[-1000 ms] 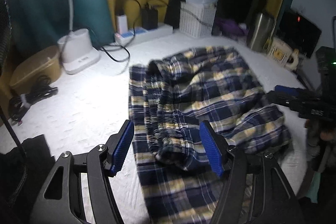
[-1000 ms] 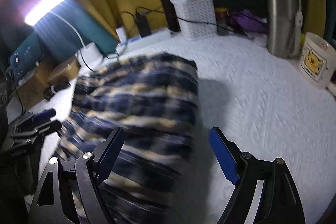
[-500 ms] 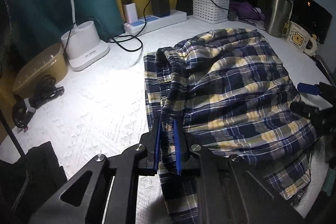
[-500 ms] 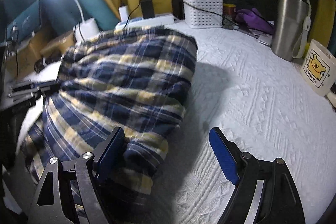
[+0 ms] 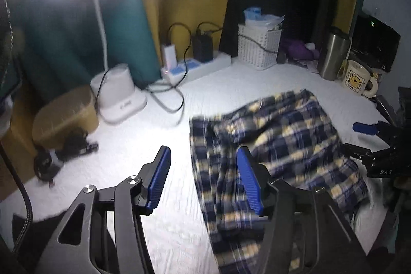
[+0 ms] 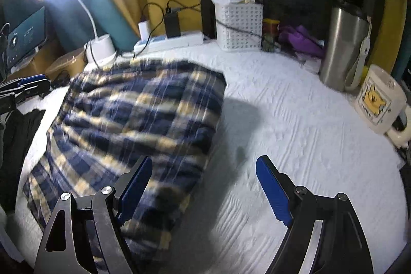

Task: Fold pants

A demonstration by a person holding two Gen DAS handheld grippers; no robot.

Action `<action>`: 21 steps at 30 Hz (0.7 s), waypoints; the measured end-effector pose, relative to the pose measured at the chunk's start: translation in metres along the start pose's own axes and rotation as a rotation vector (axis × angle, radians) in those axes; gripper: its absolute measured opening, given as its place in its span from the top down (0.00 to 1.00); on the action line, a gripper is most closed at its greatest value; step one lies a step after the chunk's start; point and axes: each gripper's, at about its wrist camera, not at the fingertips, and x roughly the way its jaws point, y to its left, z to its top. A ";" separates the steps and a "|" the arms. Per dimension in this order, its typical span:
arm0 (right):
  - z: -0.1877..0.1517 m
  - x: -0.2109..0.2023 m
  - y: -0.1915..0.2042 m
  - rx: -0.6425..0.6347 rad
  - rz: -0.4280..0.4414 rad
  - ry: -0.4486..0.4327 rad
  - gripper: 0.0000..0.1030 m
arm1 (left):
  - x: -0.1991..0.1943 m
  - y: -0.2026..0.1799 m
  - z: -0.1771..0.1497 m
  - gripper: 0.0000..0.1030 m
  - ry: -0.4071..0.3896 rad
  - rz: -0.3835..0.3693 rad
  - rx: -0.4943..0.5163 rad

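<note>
— Plaid flannel, navy and yellow: we see the pants [image 5: 280, 145] lying folded in a bundle on the white quilted cover [image 5: 159, 197], toward its middle. Where do our grippers stand?

— Our left gripper [image 5: 203, 180] has just been opening; its jaws are parted with nothing between them, only bare cover showing in the gap. The bundle's near edge lies just beside its inner finger [image 5: 248, 180], off to that gripper's right and ahead.

— And the other?

— Our right gripper [image 6: 205, 191] is spread wide and empty. In its own view the pants [image 6: 138, 120] lie to its left and ahead, one finger [image 6: 133, 188] over the cloth's near corner, the other over the cover.

— So the bundle sits between the two of us?

— Yes. Its long axis seems to run away from us, toward the white basket [image 5: 258, 46]. Both hands look about equally near; we'd judge that either would take its own side edge for any further fold.
</note>
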 end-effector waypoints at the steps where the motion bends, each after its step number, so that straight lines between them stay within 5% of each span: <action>1: 0.004 0.001 0.000 -0.004 0.001 -0.008 0.18 | 0.004 -0.001 0.003 0.48 0.002 -0.004 0.010; 5: 0.020 0.006 -0.002 -0.018 0.052 -0.041 0.21 | 0.028 -0.009 0.010 0.48 0.020 -0.043 0.056; 11: 0.040 0.027 -0.007 -0.020 0.094 -0.041 0.56 | 0.061 -0.012 0.010 0.48 0.051 -0.067 0.102; 16: 0.055 0.057 -0.010 -0.036 0.109 -0.010 0.65 | 0.083 -0.001 0.012 0.60 0.082 -0.103 0.076; 21: 0.065 0.087 -0.006 -0.057 0.089 0.025 0.65 | 0.102 0.010 0.012 0.61 0.097 -0.090 0.045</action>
